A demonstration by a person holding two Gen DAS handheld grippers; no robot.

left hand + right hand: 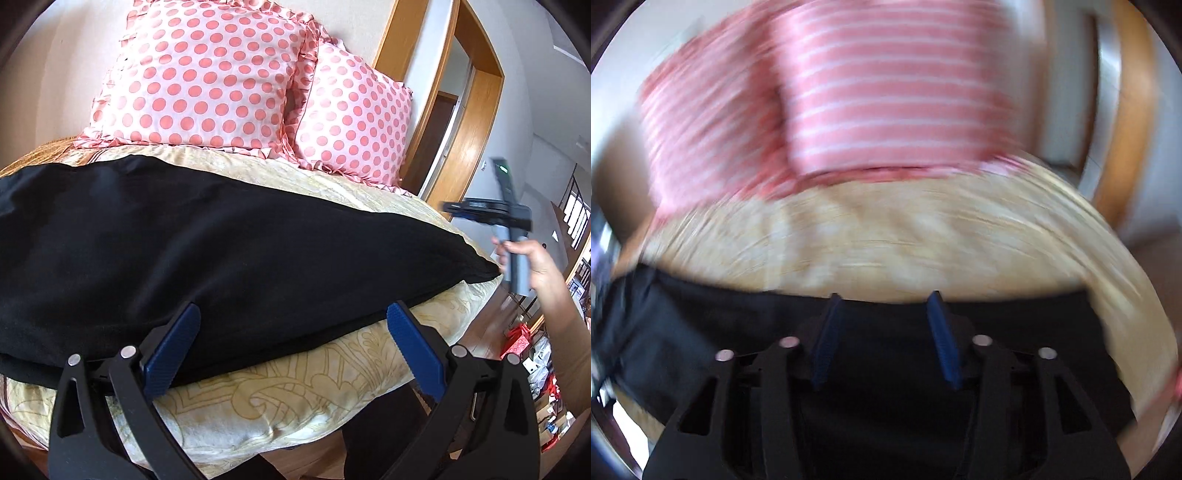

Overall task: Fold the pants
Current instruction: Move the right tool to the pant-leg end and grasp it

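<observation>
1. We see the black pants lying across the bed, spread long from its left side to a narrow end at the right edge, in front of 2 polka-dot pillows.
2. Our left tool stands wide open at the pants' near edge, its blue ribbed pads either side of the hem; it grips nothing.
3. Our right tool is part open and empty, its 2 pads apart above the dark cloth. Its own view is heavily blurred; in the left wrist view it shows in a hand just off the pants' narrow end.
4. We judge the fabric soft, light and limp, a matte knit that will sag and crease freely, not slippery on the quilted, patterned yellow bedspread.
5. We would pinch it at the corners of an end, 1 tool each, so the layers lift together.
</observation>
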